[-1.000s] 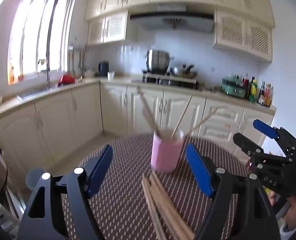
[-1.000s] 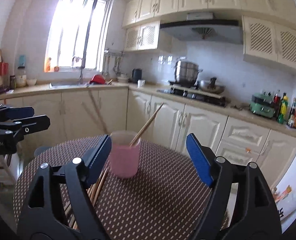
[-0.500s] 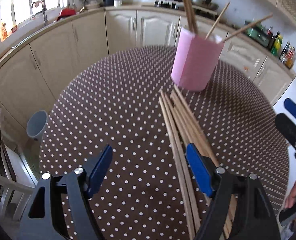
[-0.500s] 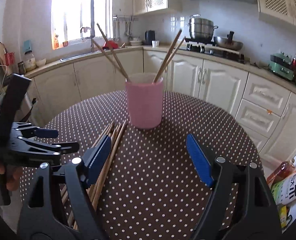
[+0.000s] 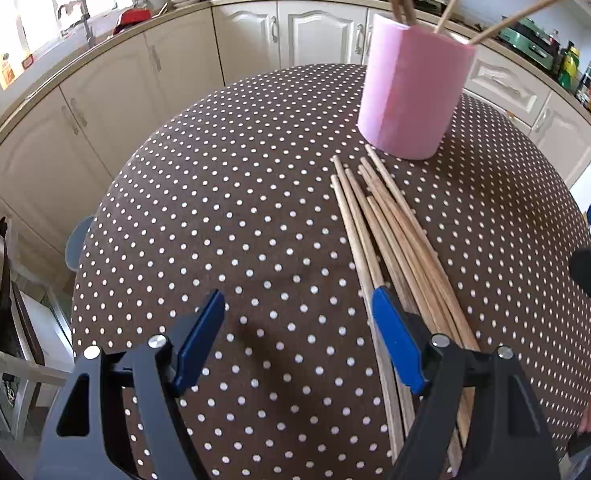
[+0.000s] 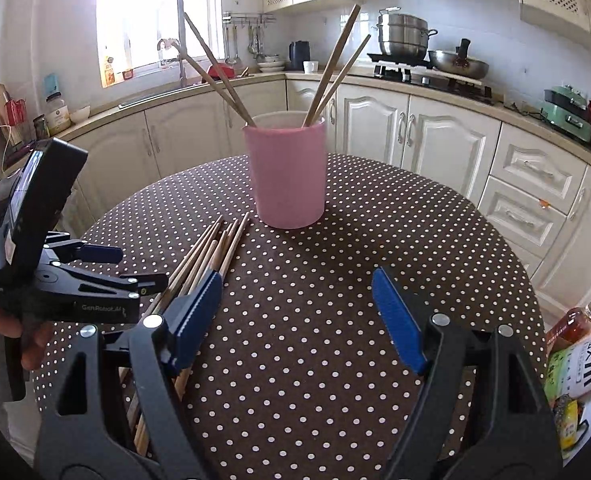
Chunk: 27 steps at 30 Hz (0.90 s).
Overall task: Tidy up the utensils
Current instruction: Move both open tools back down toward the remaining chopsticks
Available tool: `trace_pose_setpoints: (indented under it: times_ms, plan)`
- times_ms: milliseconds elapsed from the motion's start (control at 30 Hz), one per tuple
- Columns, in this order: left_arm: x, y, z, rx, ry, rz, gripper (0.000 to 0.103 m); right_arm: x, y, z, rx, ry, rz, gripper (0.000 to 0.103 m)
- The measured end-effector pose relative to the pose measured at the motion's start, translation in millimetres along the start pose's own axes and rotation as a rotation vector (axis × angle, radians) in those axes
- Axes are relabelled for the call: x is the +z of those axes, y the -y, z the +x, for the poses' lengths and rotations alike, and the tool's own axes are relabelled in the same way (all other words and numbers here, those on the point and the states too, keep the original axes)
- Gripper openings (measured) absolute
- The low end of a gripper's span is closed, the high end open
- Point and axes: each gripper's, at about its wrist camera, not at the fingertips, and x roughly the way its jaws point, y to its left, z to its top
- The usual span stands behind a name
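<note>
Table first: round, brown polka-dot cloth, right in the middle of the kitchen. Pink cup stands upright toward the far side with four chopsticks already poking out of it, so I'd say the job is started but nowhere near finished. Still a loose bundle of chopsticks lying flat on the cloth just in front of the cup, tips pointing at it, a good handful or more left to go.

Left gripper hangs over the near end of that bundle, jaws spread wide, nothing in them; its inner pad sits over the outermost sticks, can't tell if it touches. Right gripper is wide too and empty, over bare cloth beside the bundle.
</note>
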Motion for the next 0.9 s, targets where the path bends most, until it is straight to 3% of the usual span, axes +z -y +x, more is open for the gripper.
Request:
trace_pose_setpoints:
  times_ms: [233,400,533,900]
  plan:
    - [11,-11,12,-0.034,-0.023,-0.055,0.075,5,-6,11,0.004,-0.034,-0.013,0.077]
    - [14,-12,13,0.007,-0.016,-0.040,0.075,6,-8,23,0.018,-0.068,0.009,0.077]
    - [16,-11,15,-0.009,-0.015,-0.074,0.075,8,-7,32,0.032,-0.105,0.034,0.077]
    - [16,-9,19,-0.025,-0.033,-0.034,0.075,19,-5,52,0.065,-0.175,0.071,0.077]
